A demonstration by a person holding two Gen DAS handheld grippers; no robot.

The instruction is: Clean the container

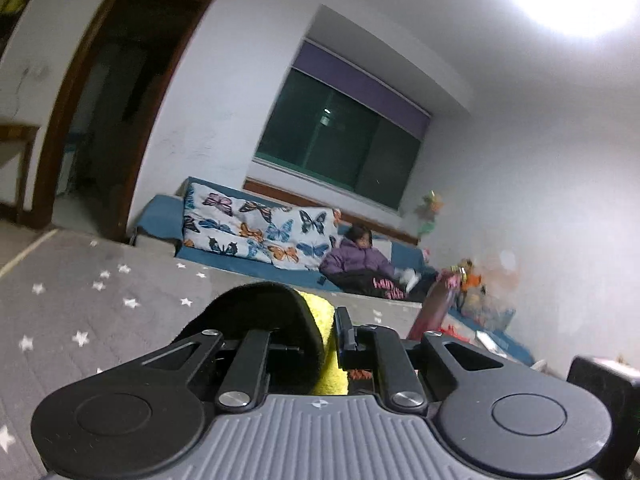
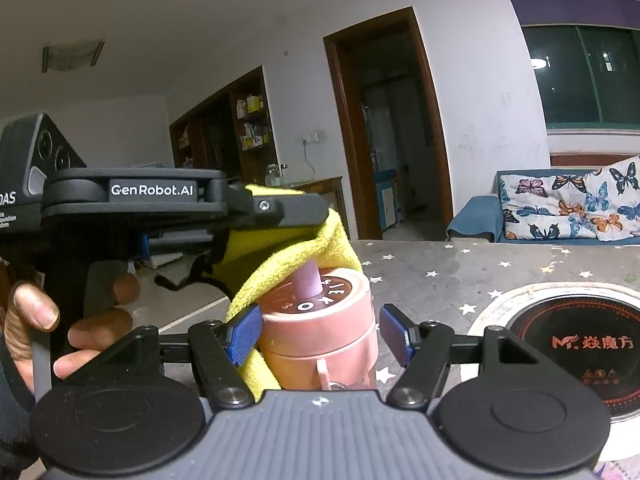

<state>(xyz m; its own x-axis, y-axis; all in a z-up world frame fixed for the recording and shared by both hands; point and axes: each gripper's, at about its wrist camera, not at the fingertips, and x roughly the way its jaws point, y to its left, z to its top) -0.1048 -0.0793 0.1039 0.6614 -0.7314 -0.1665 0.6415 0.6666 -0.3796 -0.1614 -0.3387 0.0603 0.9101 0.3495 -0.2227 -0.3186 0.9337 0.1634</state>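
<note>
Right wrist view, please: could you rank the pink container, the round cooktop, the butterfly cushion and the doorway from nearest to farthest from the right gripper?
From the right gripper:
1. Pink container, between its fingers.
2. Round cooktop, on the table to the right.
3. Butterfly cushion, on the sofa beyond the table, right.
4. Doorway, in the back wall, centre.

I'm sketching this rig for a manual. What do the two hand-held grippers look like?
Both match: the right hand-held gripper has a ribbed grey body, black round-ended linkage arms with silver screws, and blue ridged pads. The left hand-held gripper, seen side-on, carries white "GenRobot.AI" lettering.
</note>
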